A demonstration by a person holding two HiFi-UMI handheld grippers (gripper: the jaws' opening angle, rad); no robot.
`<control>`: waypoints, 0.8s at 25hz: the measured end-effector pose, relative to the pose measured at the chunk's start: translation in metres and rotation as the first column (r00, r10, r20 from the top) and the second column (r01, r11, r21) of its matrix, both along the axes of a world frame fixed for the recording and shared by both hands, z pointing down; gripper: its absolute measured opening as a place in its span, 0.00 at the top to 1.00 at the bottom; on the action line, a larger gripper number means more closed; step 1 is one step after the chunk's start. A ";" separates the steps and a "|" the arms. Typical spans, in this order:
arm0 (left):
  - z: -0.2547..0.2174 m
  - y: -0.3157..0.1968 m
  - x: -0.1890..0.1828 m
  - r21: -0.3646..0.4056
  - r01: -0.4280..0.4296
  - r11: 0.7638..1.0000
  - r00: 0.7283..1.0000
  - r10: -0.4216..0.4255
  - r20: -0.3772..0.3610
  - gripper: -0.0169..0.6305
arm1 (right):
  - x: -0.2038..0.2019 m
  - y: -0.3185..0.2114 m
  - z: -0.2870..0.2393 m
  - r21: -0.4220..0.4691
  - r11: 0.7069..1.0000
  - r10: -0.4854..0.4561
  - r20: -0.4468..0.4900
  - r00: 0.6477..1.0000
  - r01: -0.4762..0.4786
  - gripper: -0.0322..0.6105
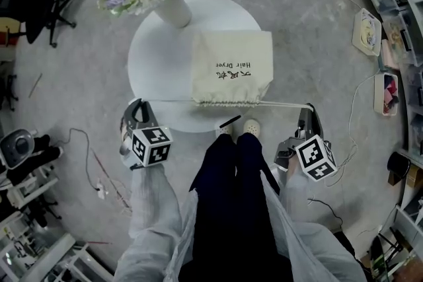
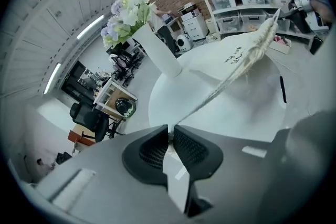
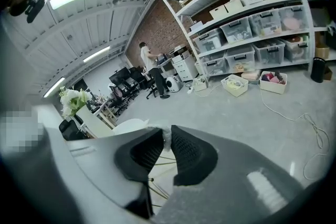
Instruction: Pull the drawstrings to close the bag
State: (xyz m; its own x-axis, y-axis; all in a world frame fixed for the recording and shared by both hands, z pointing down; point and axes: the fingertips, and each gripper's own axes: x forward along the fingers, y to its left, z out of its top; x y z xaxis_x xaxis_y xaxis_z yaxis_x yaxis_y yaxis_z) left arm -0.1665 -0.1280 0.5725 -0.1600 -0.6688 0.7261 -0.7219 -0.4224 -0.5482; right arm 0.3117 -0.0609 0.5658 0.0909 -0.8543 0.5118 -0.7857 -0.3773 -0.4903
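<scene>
We have the bag [image 1: 231, 66] lying flat on the table [image 1: 155, 53], its mouth toward us and puckered nearly shut. Our left gripper [image 1: 139, 107] and right gripper [image 1: 307, 110] are each clamped on a cord [image 1: 173, 101] end, held out to opposite sides so that both lines run taut and level, cinching the mouth evenly without dragging the bag

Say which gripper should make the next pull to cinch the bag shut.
Left, probably. The left gripper is shut on the left cord, which runs taut and straight ahead to the bag's gathered mouth. The right gripper pinches the right cord too, but the bag is out of its view.
</scene>
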 end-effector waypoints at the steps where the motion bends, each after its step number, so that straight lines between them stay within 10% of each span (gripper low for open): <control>1: -0.005 -0.001 -0.001 0.009 0.003 1.000 1.000 -0.003 -0.001 0.89 | 0.001 -0.002 -0.005 0.007 1.000 0.001 -0.004 1.000 -0.001 0.88; 20: -0.070 -0.024 -0.010 0.125 0.083 0.989 0.995 -0.075 -0.069 0.89 | 0.030 -0.027 -0.075 0.114 0.993 0.040 -0.056 0.998 -0.034 0.88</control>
State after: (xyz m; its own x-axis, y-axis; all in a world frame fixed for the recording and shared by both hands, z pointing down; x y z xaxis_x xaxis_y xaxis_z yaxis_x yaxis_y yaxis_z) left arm -0.1763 -0.1516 0.5023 -0.1720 -0.7440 0.6457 -0.7854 -0.2921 -0.5457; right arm 0.3420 -0.0883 0.4904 0.1503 -0.9020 0.4048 -0.8005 -0.3513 -0.4856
